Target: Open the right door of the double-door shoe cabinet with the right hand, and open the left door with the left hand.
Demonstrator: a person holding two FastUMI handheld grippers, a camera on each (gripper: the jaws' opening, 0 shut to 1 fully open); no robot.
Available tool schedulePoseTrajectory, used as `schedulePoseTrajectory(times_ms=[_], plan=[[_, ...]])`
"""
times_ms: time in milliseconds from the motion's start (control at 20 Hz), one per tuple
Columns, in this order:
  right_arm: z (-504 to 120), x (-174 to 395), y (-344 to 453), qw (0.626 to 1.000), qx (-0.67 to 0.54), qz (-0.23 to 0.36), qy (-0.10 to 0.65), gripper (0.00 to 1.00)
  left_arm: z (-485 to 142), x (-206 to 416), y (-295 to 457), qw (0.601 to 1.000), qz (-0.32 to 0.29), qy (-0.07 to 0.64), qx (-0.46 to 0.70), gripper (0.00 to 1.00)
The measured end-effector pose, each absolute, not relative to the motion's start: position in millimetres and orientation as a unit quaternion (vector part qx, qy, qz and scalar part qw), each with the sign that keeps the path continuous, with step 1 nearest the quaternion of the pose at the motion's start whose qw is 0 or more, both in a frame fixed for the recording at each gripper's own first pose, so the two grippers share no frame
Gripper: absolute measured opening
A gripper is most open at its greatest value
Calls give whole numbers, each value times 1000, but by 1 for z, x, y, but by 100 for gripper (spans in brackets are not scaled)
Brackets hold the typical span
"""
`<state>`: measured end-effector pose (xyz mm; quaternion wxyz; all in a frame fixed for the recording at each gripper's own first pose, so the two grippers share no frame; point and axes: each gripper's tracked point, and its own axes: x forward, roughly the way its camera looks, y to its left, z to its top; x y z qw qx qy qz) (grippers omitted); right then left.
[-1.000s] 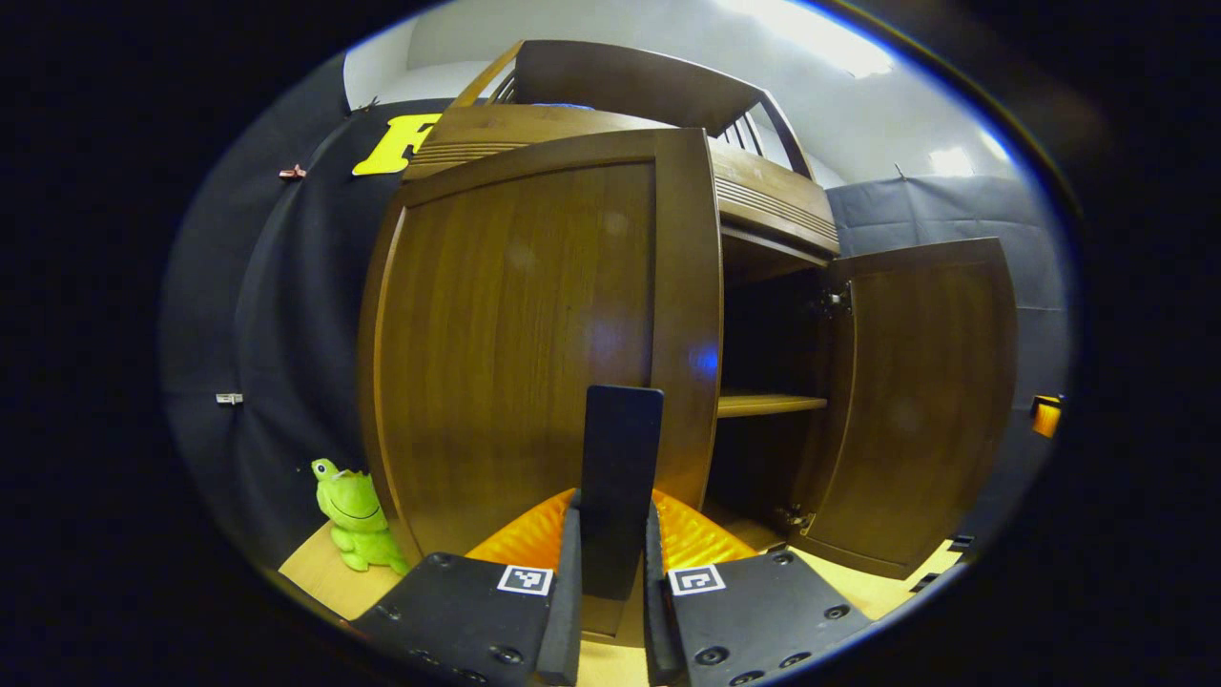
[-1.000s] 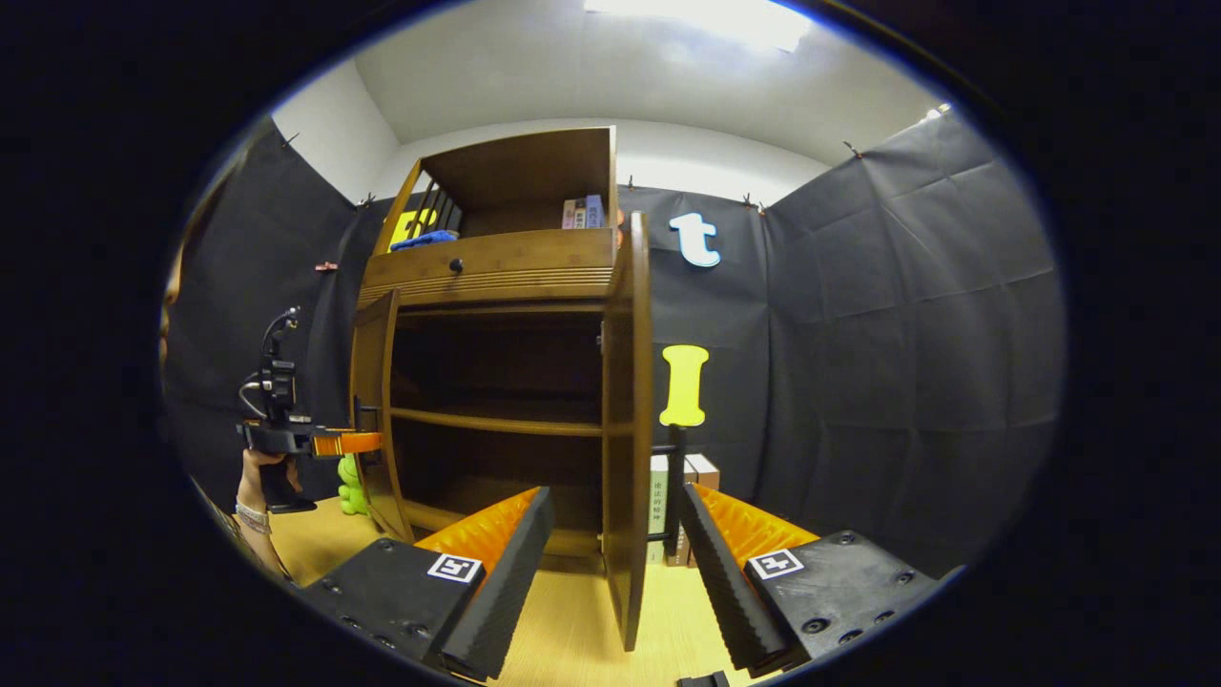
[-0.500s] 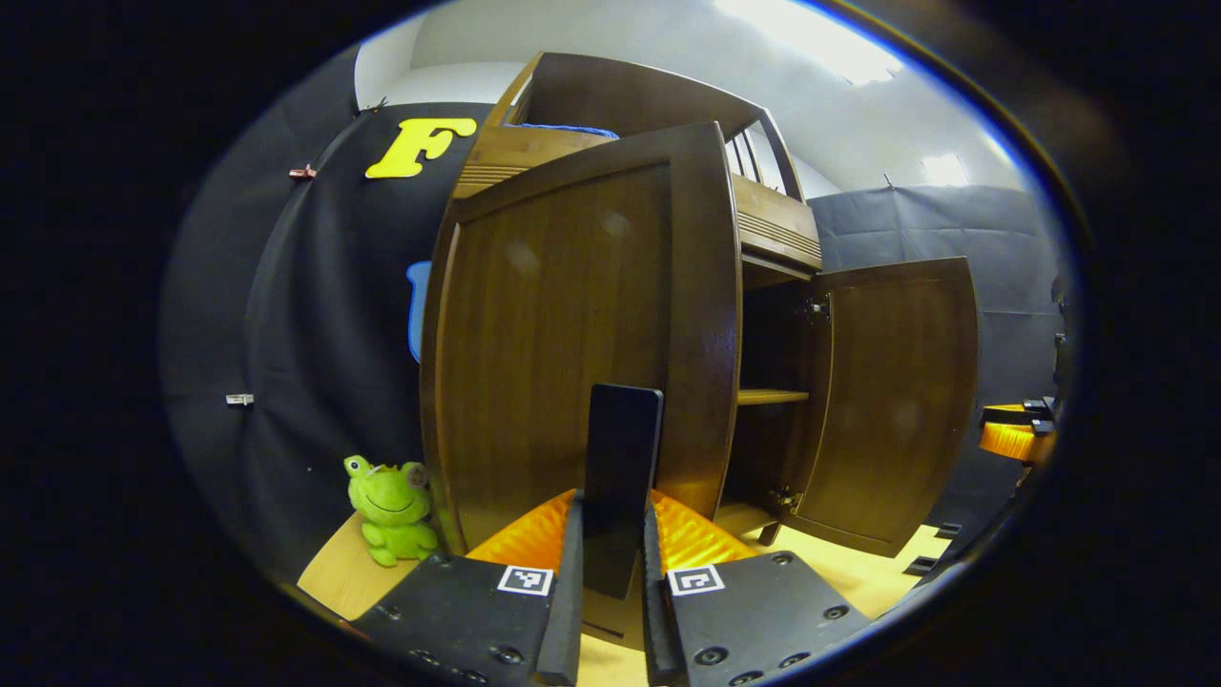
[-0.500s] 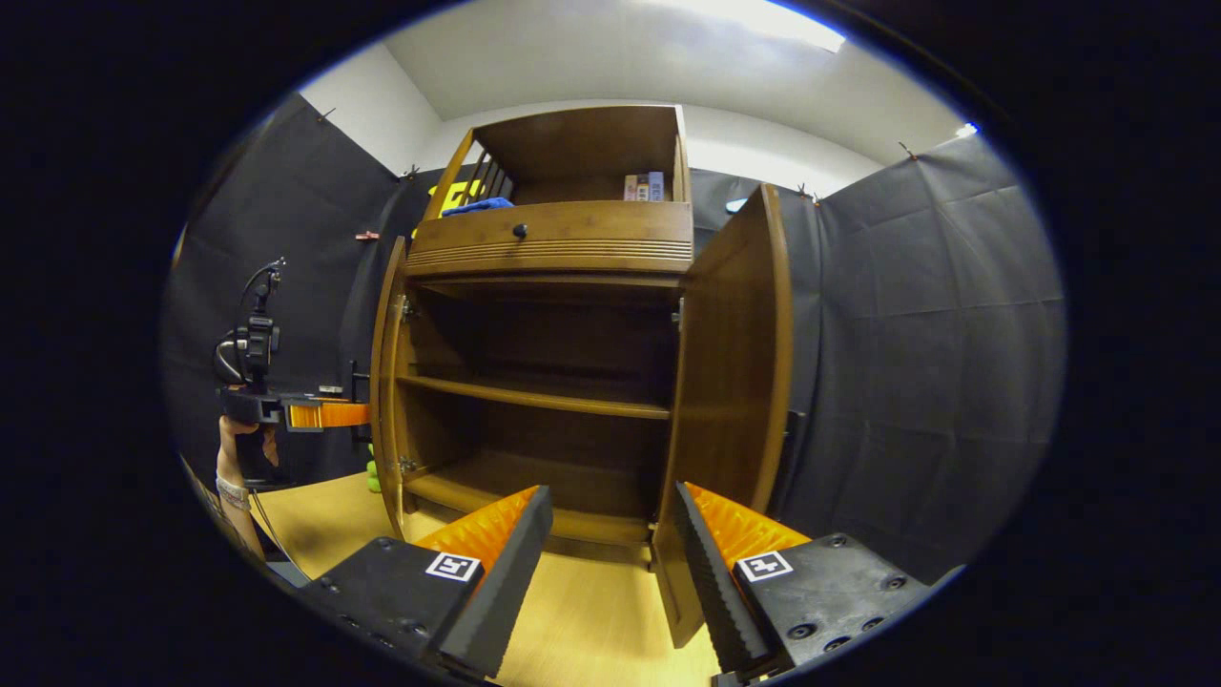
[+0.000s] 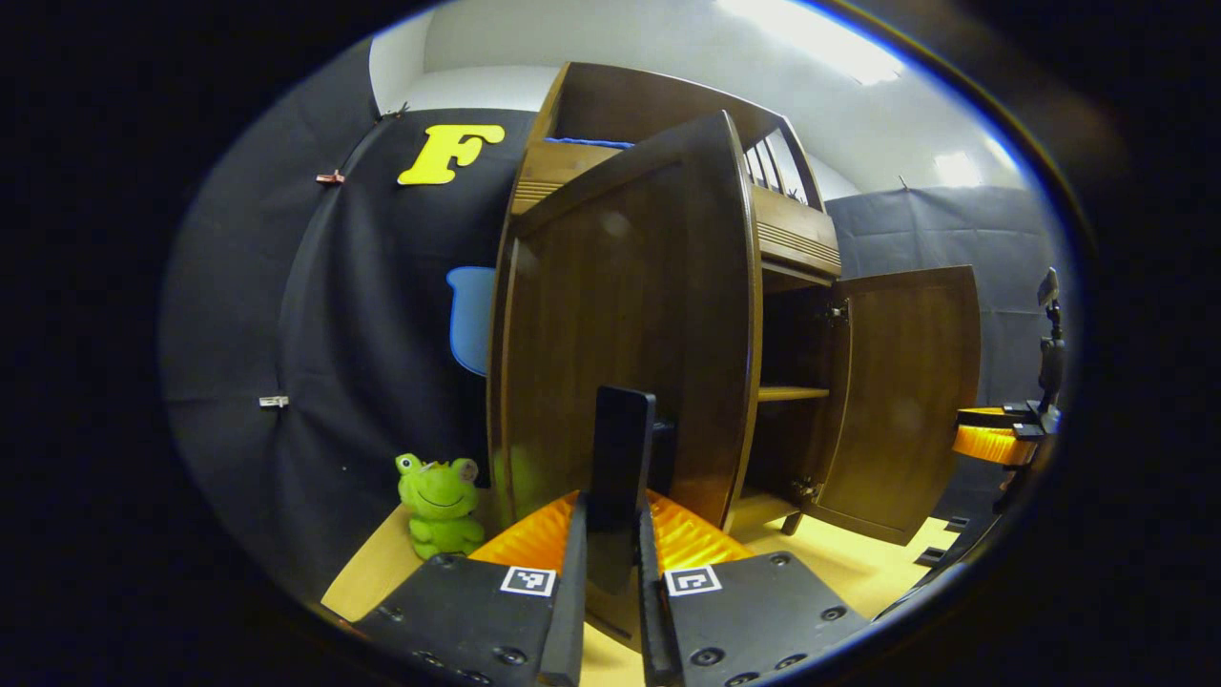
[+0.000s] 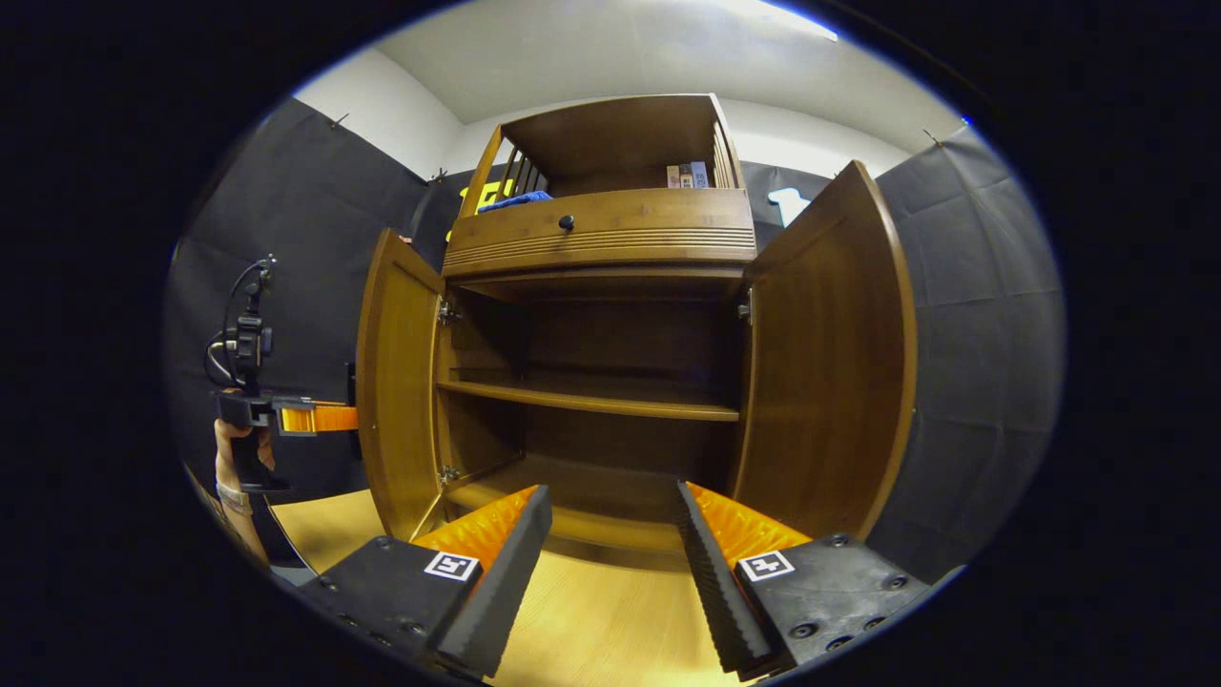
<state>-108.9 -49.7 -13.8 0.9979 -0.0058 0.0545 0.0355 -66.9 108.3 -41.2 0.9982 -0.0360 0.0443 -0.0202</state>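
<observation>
Brown wooden shoe cabinet [image 6: 601,239]: two doors stood open | left gripper [image 5: 609,534] pinched one black handle [image 5: 618,458] | right gripper [image 6: 610,544] spread wide, held nothing | one green frog toy [image 5: 439,506]

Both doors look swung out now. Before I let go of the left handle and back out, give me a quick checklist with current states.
1. Right door open: ok, swung wide, inner face showing.
2. Left door open: ok, swung out past the cabinet front.
3. Left gripper shut on the left door's handle: ok, both fingers press the dark bar.
4. Right gripper free: ok, open, nothing between its fingers.
5. Room behind the left gripper for backing out: cannot tell.
6. Green frog toy apart from the left door: ok, it sits beside it on the floor.
</observation>
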Motion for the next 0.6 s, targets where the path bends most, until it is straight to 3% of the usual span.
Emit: schedulePoseTrajectory(times_ms=[450,600], plan=[[-12,-95,-21,996,-23,65,55,84,-27,-96,169,996,85,25,25,22],[-16,-93,-16,996,-40,63,53,84,-27,-98,160,997,78,23,20,20]])
